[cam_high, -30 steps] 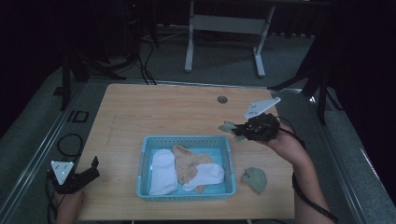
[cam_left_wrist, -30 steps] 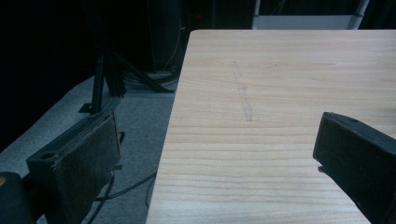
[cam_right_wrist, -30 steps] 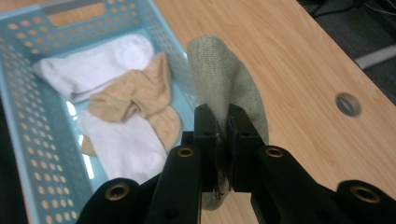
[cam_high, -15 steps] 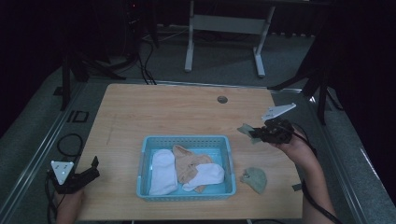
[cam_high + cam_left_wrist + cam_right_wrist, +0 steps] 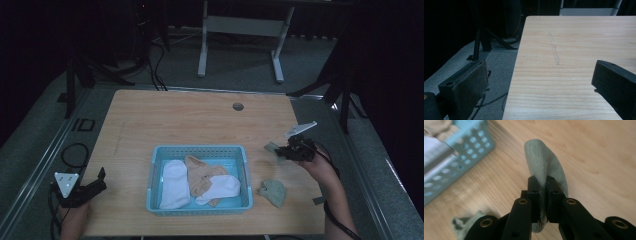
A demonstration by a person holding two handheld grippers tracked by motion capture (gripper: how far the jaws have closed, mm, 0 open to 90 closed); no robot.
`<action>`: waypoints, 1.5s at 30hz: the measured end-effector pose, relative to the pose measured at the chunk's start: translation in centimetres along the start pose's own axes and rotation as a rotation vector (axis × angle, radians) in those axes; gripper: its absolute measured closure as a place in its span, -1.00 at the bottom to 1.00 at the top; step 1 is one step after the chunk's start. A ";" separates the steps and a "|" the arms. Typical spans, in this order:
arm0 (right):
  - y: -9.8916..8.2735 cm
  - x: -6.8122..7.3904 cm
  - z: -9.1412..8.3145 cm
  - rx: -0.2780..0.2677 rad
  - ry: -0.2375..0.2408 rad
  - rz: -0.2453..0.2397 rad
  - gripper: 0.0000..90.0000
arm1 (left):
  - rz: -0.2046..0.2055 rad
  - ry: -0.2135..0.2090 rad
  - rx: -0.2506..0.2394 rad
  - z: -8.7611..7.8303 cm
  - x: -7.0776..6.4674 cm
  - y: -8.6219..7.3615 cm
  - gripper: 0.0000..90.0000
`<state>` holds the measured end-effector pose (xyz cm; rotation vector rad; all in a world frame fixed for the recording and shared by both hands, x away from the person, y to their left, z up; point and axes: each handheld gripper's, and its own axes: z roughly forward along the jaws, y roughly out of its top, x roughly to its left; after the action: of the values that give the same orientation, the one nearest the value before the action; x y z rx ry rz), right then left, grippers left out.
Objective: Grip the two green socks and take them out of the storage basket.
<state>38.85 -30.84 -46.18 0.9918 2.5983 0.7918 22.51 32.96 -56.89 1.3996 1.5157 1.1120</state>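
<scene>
High view: a light blue perforated plastic basket (image 5: 200, 151) sits near the middle of the wooden desk (image 5: 175, 120). It contains a white sock (image 5: 174, 184) at its left, a tan sock (image 5: 200, 177) in the middle and a second white sock (image 5: 223, 187) overlapping it. A crumpled grey-green sock (image 5: 272, 192) lies on the desk just right of the basket. The right gripper (image 5: 287, 150) holds another grey-green sock (image 5: 271, 147) farther back. The left gripper (image 5: 95, 186) is at the near left desk edge.

Left gripper view: jaws wide apart, empty, straddling the desk edge.

Right gripper view: jaws clamped on the held sock (image 5: 547, 163). No readable writing.
</scene>
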 end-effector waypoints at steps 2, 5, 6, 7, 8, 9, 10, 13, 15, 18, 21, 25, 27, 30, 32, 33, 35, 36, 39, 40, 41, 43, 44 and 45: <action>-0.6 -0.1 1.0 0.011 0.005 0.011 0.86 | 0.000 0.000 0.000 0.0 0.0 0.0 -0.99; -1.2 0.0 2.0 0.026 0.016 0.023 0.86 | 0.000 -0.001 0.000 0.0 0.0 0.0 -0.99; -1.8 0.4 3.3 0.050 0.040 0.030 0.85 | 0.000 -0.001 -0.001 0.0 0.0 0.0 -0.99; -2.0 0.6 3.8 0.064 0.053 0.031 0.85 | 0.000 0.000 -0.001 0.0 0.0 0.0 -0.99; -2.3 0.7 4.4 0.073 0.057 0.034 0.85 | 0.000 0.001 -0.002 0.0 0.0 0.0 -0.99; -2.5 0.7 4.8 0.082 0.066 0.039 0.85 | 0.001 0.002 -0.001 0.0 0.0 0.0 -0.99; -2.7 0.8 5.1 0.087 0.072 0.045 0.84 | 0.001 0.001 -0.002 0.0 0.0 0.0 -0.99; -3.0 1.0 5.6 0.085 0.086 0.050 0.83 | 0.000 0.000 0.000 0.0 0.0 0.0 -0.99; -3.0 1.1 5.7 0.085 0.093 0.054 0.81 | 0.000 -0.001 0.000 0.0 0.0 0.0 -0.99; -2.8 1.4 5.1 0.065 0.137 0.043 0.50 | 0.002 0.002 -0.002 0.0 0.0 0.0 -0.99; -2.5 1.4 4.2 0.035 0.106 0.050 0.16 | 0.003 0.003 -0.003 0.0 0.0 0.0 -0.99; -2.8 0.9 2.4 -0.035 0.056 0.101 -0.02 | 0.002 0.003 -0.002 0.0 0.0 0.0 -0.99; -3.2 0.7 1.9 -0.048 0.050 0.112 -0.05 | 0.001 0.004 -0.001 0.0 0.0 0.0 -0.99; -4.1 0.3 1.3 -0.044 0.033 0.133 -0.11 | 0.000 0.002 0.001 0.0 0.0 0.0 -0.99; -4.8 0.0 0.9 -0.055 0.032 0.158 -0.13 | 0.001 0.002 0.001 0.0 0.0 0.0 -0.99; -5.2 -0.2 0.7 -0.062 0.024 0.172 -0.16 | 0.001 0.001 0.001 0.0 0.0 0.0 -0.99; -5.9 -0.6 0.3 -0.073 0.015 0.192 -0.22 | 0.001 0.003 0.001 0.0 0.0 0.0 -0.99; -6.3 -0.7 0.1 -0.081 0.006 0.200 -0.28 | 0.000 0.003 0.002 0.0 0.0 0.0 -0.99; -7.5 -1.1 -0.4 -0.098 0.025 0.209 -0.54 | 0.000 0.003 0.002 0.0 0.0 0.0 -0.99; -8.0 -1.2 -0.6 -0.099 0.012 0.220 -0.58 | 0.000 0.003 0.002 0.0 0.0 0.0 -0.99; -8.3 -1.4 -0.7 -0.106 0.009 0.230 -0.62 | 0.000 0.003 0.002 0.0 0.0 0.0 -0.99; -9.0 -1.5 -1.1 -0.131 -0.015 0.261 -0.68 | 0.001 0.004 0.001 0.0 0.0 0.0 -0.99; -9.3 -1.5 -1.2 -0.144 -0.037 0.272 -0.68 | 0.001 0.004 0.001 0.0 0.0 0.0 -0.99; -9.6 -1.5 -1.3 -0.155 -0.050 0.280 -0.69 | 0.000 0.005 0.001 0.0 0.0 0.0 -0.99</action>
<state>34.21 -38.36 -50.52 1.3257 2.3445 1.0023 22.52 32.94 -56.89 1.3988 1.5198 1.1155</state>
